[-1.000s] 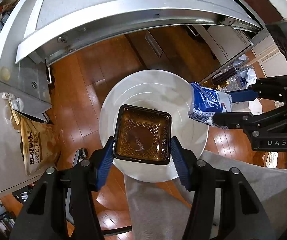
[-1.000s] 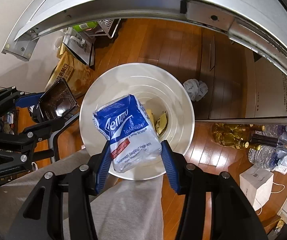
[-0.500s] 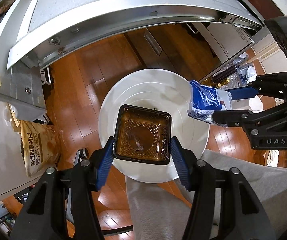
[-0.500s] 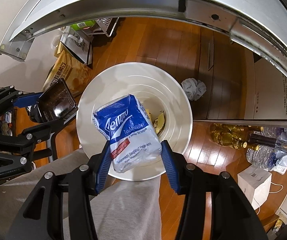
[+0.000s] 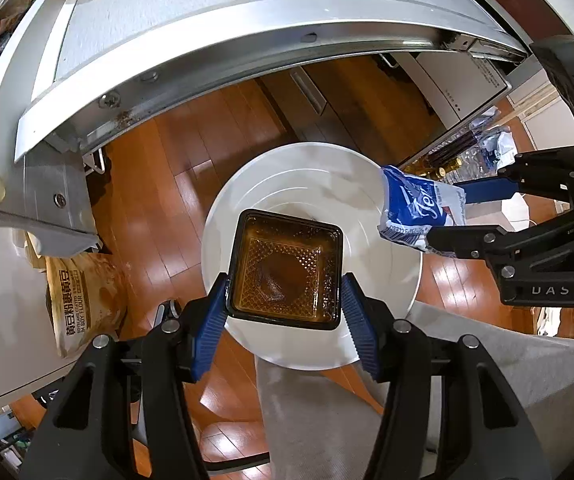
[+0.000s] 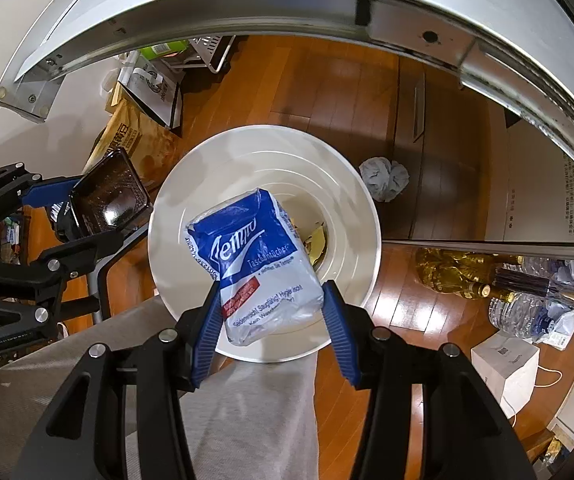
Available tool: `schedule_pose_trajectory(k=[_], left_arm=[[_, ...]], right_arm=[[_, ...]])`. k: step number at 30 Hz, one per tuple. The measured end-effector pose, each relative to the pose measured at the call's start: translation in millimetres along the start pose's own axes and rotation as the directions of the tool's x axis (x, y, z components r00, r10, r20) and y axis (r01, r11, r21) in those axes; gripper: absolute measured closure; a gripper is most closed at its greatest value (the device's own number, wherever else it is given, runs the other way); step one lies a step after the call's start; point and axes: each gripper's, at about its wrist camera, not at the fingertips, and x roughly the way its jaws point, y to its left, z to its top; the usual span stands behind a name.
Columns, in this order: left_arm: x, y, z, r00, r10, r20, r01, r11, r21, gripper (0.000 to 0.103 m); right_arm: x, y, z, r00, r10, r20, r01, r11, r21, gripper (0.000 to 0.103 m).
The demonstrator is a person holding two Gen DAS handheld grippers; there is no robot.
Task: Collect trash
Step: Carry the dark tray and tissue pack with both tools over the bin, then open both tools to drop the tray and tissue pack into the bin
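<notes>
While you held both hands over the white bin (image 5: 391, 288), your left gripper (image 5: 285, 300) pinched a black tray (image 5: 285, 266) by its two sides, just above the bin's near rim. It was not dropped yet. A brown bag (image 5: 83, 300) on the floor read "SOY FLOUR".

In the right view, your right gripper (image 6: 271, 300) squeezed a blue tissue pack (image 6: 255, 264) over the bin's near rim. It read "Taschentücher". Some yellow trash (image 6: 317, 240) already lay at the bin's bottom. A crumpled paper ball (image 6: 383, 178) sat on the floor beside the bin's far rim, so that was probably left to pick up.
</notes>
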Motion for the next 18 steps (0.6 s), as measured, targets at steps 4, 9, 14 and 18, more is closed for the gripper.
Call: schedule_pose_trajectory(k=[4,9,14,18], left_arm=[[-1,0,1,1.0,0.006,-0.003,-0.006,1.0,-0.007,0.041],[-5,-1,2,1.0,0.026,0.01,-0.026,1.0,-0.002,0.021],[-9,0,3,0.999,0.033,0.008,-0.033,0.999,-0.014,0.013],[-9,4,-1,0.999,0.032,-0.014,-0.033,0.999,-0.032,0.012]], right_arm=[[0,-4,0,1.0,-0.011,0.006,0.011,1.0,0.013,0.053],[-3,-10,0,1.0,-0.013,0.007,0.012,0.999,0.035,0.046],[-6,-12,-3,1.0,-0.03,0.01,0.029,0.999,0.036,0.029],[-10,-15,-7,1.0,-0.014,0.007,0.013,0.998,0.067,0.018]])
